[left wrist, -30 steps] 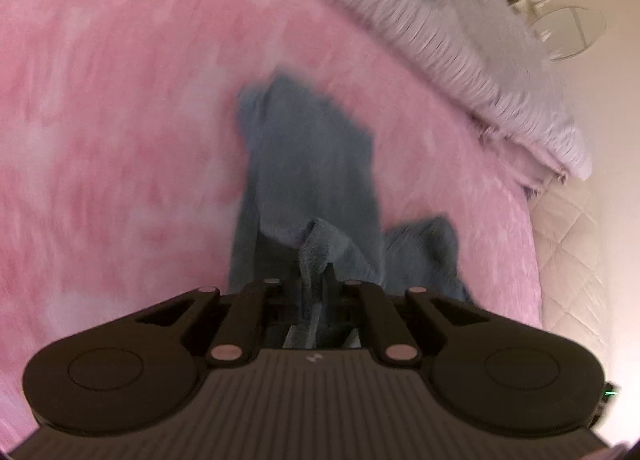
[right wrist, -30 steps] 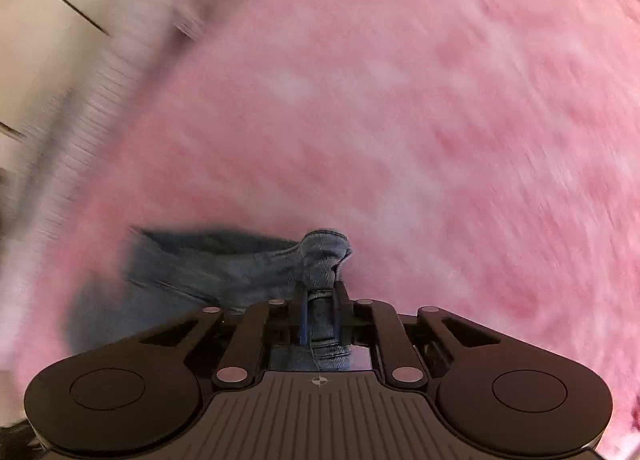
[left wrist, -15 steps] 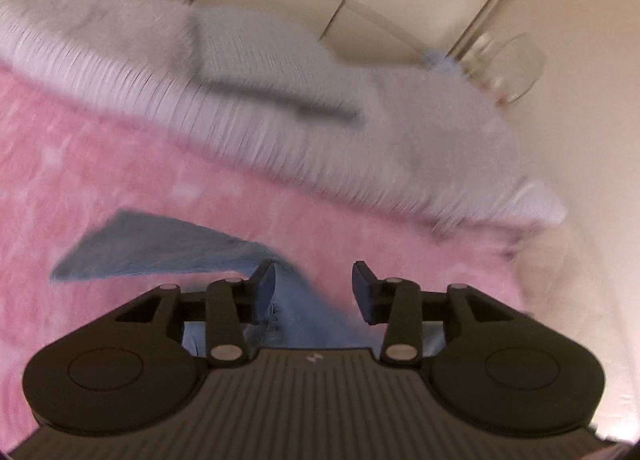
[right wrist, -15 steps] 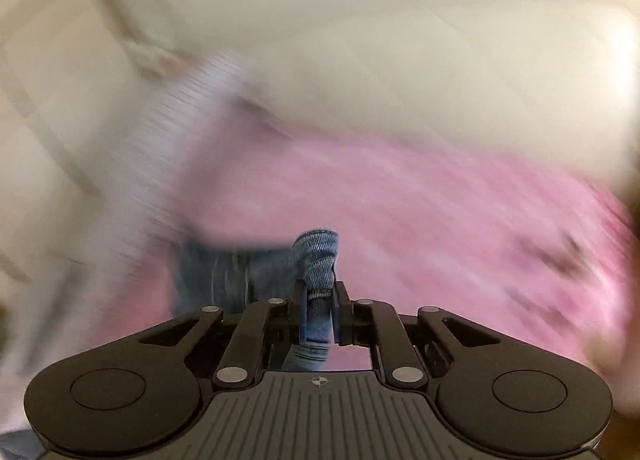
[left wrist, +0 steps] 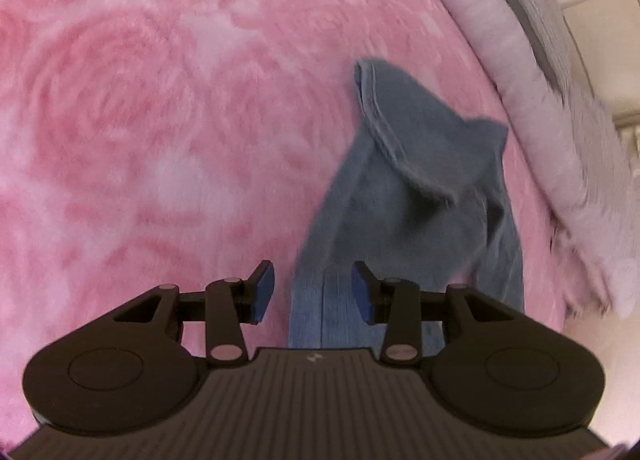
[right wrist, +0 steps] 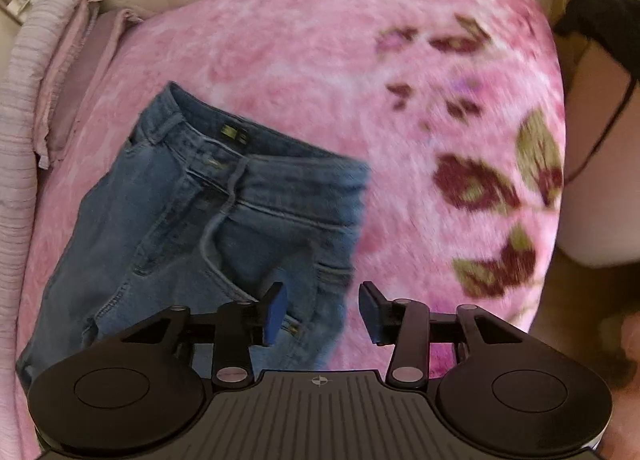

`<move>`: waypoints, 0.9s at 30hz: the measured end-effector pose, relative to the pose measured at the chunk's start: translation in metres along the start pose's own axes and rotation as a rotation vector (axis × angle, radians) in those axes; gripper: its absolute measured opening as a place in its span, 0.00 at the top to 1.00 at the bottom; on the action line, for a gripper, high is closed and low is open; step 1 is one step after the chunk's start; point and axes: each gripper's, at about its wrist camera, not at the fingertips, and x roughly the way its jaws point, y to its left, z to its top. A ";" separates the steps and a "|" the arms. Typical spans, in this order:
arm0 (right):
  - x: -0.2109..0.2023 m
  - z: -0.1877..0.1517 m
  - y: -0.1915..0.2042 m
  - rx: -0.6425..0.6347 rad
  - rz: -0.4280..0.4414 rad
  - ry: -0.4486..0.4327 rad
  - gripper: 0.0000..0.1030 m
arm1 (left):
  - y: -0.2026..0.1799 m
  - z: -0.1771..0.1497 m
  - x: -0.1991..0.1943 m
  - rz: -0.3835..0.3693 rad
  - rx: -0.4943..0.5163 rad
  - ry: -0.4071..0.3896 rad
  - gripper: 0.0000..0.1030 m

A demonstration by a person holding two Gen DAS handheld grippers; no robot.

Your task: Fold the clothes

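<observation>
Blue jeans (right wrist: 208,219) lie on a pink blanket (right wrist: 320,59), waistband and fly facing up in the right wrist view. In the left wrist view the jeans' legs (left wrist: 408,195) stretch away from me, one hem folded over near the top. My left gripper (left wrist: 313,292) is open just above the denim, nothing pinched between its blue pads. My right gripper (right wrist: 323,314) hovers over the jeans' right edge near a pocket; its jaws are opening, with nothing gripped between them.
A pale lilac bedspread (left wrist: 532,111) is bunched along the blanket's right side in the left wrist view, seen again as the bedspread (right wrist: 24,111) at the left. Dark red flowers (right wrist: 480,187) pattern the blanket. A black object with a cord (right wrist: 600,23) sits at the right.
Both grippers let go of the jeans: the left opened first, the right just now. The jeans dropped flat onto the blanket, and both views swung back down toward it.
</observation>
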 end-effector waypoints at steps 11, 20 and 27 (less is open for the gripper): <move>0.033 -0.005 -0.014 0.152 0.098 0.007 0.55 | -0.035 0.035 0.065 -0.102 0.142 0.027 0.97; -0.011 -0.002 0.021 -0.004 0.183 -0.026 0.98 | 0.008 0.036 -0.161 -0.180 0.194 -0.471 0.98; -0.014 -0.026 0.025 -0.107 0.189 0.141 0.98 | 0.111 0.001 -0.180 0.166 0.103 -0.448 0.86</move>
